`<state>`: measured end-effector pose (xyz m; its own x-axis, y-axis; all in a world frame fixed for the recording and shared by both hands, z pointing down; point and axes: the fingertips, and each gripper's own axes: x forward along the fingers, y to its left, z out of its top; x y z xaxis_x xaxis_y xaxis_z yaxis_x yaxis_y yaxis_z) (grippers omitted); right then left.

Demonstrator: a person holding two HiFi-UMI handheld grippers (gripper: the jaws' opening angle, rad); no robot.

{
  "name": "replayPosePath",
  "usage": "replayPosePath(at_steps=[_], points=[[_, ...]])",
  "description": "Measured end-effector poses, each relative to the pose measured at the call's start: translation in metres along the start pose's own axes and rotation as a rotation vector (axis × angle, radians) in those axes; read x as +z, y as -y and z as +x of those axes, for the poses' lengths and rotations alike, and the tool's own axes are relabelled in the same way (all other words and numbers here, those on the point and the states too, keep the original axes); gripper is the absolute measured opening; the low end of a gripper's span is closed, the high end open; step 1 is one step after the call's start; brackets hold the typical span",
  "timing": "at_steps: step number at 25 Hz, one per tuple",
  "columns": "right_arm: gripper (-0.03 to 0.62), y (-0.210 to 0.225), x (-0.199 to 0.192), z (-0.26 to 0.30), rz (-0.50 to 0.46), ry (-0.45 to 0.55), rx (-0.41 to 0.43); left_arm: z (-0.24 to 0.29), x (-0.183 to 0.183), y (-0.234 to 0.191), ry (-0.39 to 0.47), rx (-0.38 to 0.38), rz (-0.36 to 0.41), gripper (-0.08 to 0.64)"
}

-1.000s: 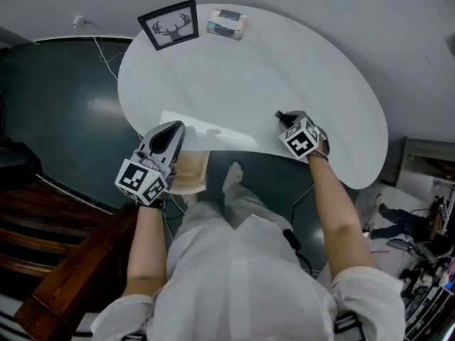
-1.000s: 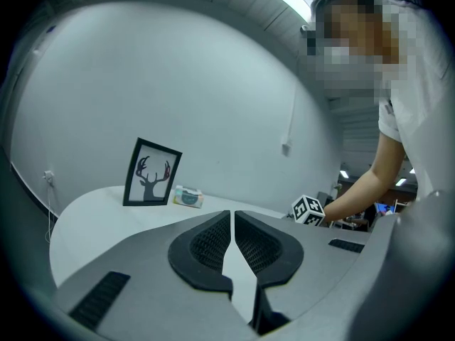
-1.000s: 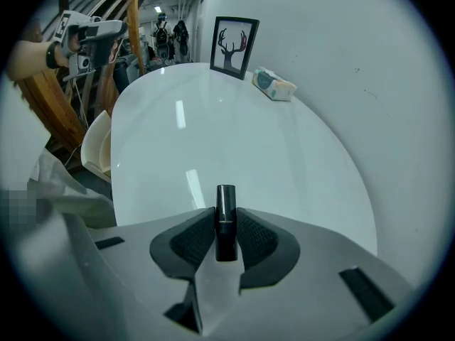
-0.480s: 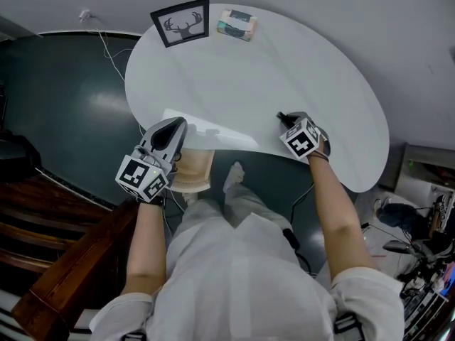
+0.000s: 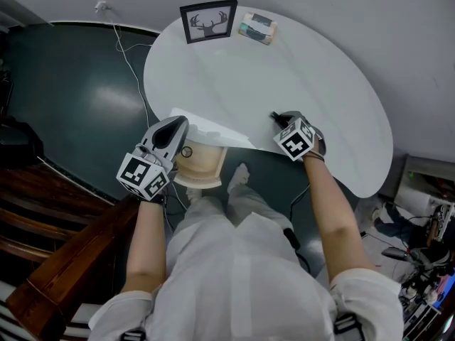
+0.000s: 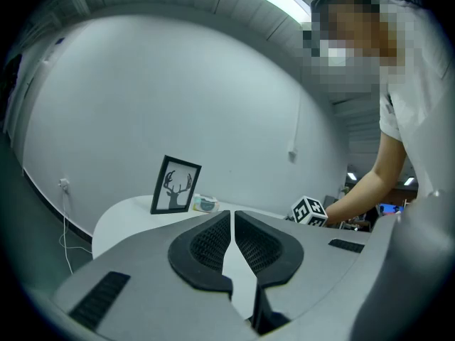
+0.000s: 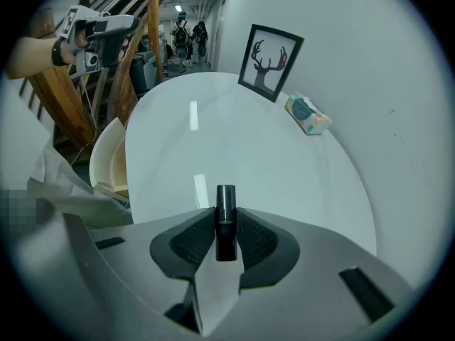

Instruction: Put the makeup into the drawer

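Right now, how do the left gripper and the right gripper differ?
The right gripper's jaws are clamped on a black makeup tube; the left gripper's jaws are together with nothing between them. The right gripper points steeply down over the white table; the left gripper lies about level by the open wooden drawer. Both carry a marker cube.

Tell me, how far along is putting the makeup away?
Done: the drawer stands open beneath the white table. In hand: the right gripper clamps a black makeup tube over the tabletop. Left: carry it across and release it inside the drawer. The left gripper, shut and empty, is beside the drawer.
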<state>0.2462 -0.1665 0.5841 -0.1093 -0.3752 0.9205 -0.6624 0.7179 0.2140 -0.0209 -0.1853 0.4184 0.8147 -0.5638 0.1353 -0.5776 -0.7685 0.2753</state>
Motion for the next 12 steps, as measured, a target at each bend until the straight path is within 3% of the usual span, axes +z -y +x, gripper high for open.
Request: replayPosePath(at_steps=[12], points=[[0.084, -0.062, 0.074, 0.007, -0.114, 0.051, 0.047, -0.061, -0.003, -0.027, 0.006, 0.056, -0.006, 0.025]])
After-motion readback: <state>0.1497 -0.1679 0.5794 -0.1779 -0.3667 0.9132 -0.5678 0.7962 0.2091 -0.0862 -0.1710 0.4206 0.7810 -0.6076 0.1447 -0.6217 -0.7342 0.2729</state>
